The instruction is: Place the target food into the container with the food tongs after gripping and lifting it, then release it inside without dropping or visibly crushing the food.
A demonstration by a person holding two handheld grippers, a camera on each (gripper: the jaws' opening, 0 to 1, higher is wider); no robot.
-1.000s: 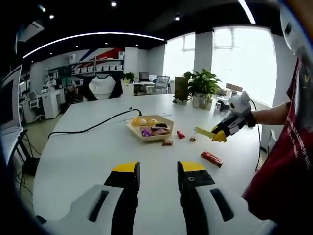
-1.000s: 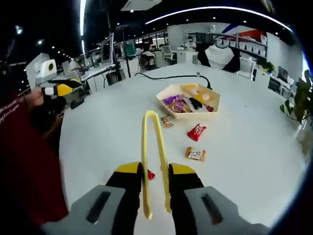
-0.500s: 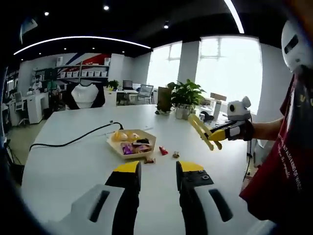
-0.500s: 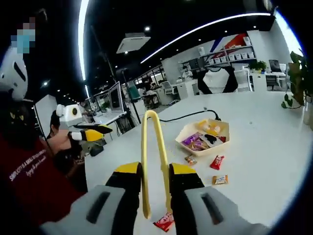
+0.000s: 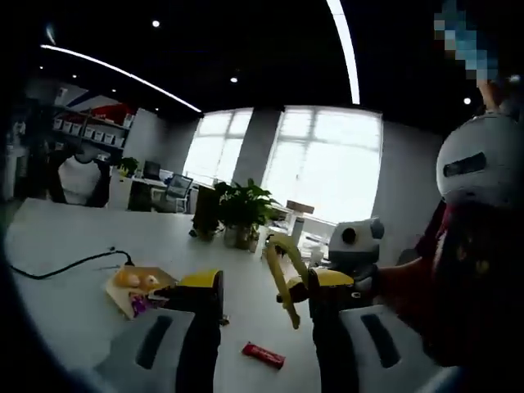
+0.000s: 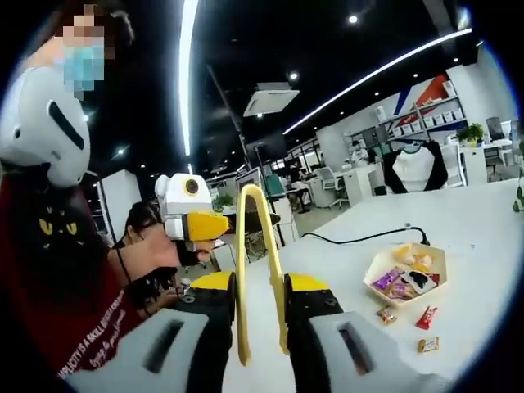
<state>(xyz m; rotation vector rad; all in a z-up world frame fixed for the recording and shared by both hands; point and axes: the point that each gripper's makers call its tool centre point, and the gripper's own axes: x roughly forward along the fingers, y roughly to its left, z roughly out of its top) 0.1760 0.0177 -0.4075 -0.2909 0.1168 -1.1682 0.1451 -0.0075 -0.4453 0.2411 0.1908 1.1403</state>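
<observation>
Lifted and tilted since half a second ago, both views: more ceiling, less table [image 6: 483, 213]. Closer together now, too, with the right gripper [image 5: 327, 282] just beyond the left gripper [image 5: 262, 291] in the left gripper view, where before it hung well off to the right.

Right gripper [image 6: 260, 286] clamped on the yellow food tongs [image 6: 255, 270], jaws pressed against both arms of the tongs, the closed bend pointing up and away. No food between the tong arms. Tongs [image 5: 282, 274] seen again in the left gripper view, slanting down from the other gripper, their lower tips partly masked by the left gripper's own right jaw.

Left gripper's jaws parted, nothing between them. Same gripper [image 6: 195, 225] seen from outside in the right gripper view, in the person's hand [image 6: 151, 254]; only its yellow tip readable there, jaw gap not readable.

Container [image 6: 378, 266], a pale hexagonal tray, on the white table with yellow, purple and dark items inside (kinds not readable at this size). Partly cut off in the left gripper view behind the left jaw [image 5: 123, 286]. Three small wrapped snacks on the table just beside it: one brownish [image 6: 386, 314], one red [image 6: 426, 318], one orange [image 6: 427, 345]. Which is the target, impossible to tell. Another red wrapped bar [image 5: 264, 354] on the table between the left gripper's jaws, lower down. Black cable [image 6: 364, 237] trailing across the table behind the tray.
</observation>
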